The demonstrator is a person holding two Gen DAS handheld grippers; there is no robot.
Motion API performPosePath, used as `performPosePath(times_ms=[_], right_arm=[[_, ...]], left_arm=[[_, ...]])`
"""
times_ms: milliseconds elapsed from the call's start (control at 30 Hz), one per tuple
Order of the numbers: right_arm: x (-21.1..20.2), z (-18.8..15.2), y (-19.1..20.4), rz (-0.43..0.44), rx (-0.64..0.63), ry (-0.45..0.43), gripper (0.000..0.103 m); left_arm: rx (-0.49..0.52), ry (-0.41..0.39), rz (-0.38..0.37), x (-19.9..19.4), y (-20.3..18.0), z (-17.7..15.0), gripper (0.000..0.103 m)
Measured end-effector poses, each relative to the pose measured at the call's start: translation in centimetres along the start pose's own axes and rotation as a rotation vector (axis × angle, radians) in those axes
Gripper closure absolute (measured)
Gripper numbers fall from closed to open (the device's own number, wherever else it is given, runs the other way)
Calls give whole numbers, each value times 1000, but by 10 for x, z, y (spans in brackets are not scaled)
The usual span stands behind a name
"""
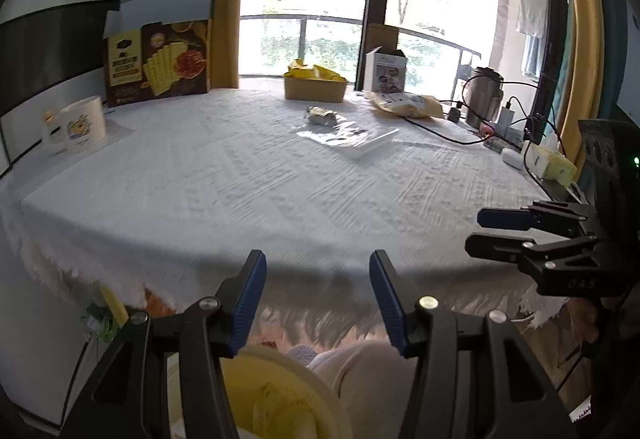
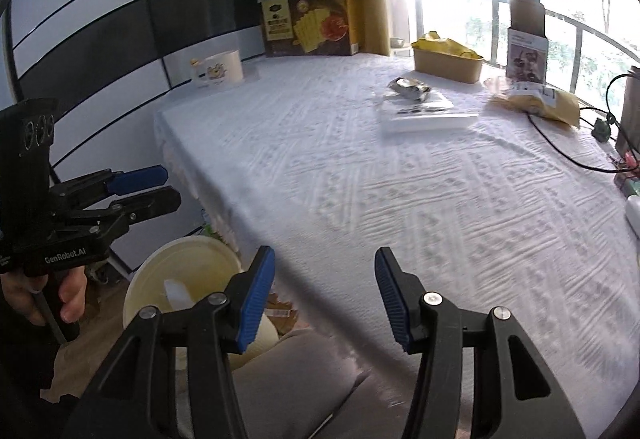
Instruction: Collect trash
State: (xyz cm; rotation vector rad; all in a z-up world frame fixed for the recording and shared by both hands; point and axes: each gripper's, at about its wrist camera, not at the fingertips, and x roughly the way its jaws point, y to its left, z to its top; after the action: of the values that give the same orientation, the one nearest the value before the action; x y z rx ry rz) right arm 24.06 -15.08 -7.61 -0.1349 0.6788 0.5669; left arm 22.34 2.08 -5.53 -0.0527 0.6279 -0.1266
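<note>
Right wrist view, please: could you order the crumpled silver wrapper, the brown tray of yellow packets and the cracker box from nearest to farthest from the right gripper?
From the right gripper:
1. Crumpled silver wrapper, mid-table, ahead and slightly right.
2. Brown tray of yellow packets, behind the wrapper near the window.
3. Cracker box, upright at the table's far end against the wall.

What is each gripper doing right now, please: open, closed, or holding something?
Left gripper: open, nothing between its fingers.
Right gripper: open, nothing between its fingers.
</note>
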Motion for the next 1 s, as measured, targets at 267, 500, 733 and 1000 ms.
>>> performPosePath(times_ms=[267, 500, 733, 1000], right_arm=[[-2, 16, -28, -20, 21, -16, 54], [-2, 32, -50, -27, 34, -28, 54], [8, 48, -77, -34, 53, -26, 54], [26, 71, -108, -37, 72, -26, 54]], left_arm=[[30, 5, -17, 21, -11, 32, 49], [54, 13, -33, 42, -22, 57, 48], [67, 34, -51, 69, -29, 75, 48], [34, 61, -125, 110, -29, 107, 44]])
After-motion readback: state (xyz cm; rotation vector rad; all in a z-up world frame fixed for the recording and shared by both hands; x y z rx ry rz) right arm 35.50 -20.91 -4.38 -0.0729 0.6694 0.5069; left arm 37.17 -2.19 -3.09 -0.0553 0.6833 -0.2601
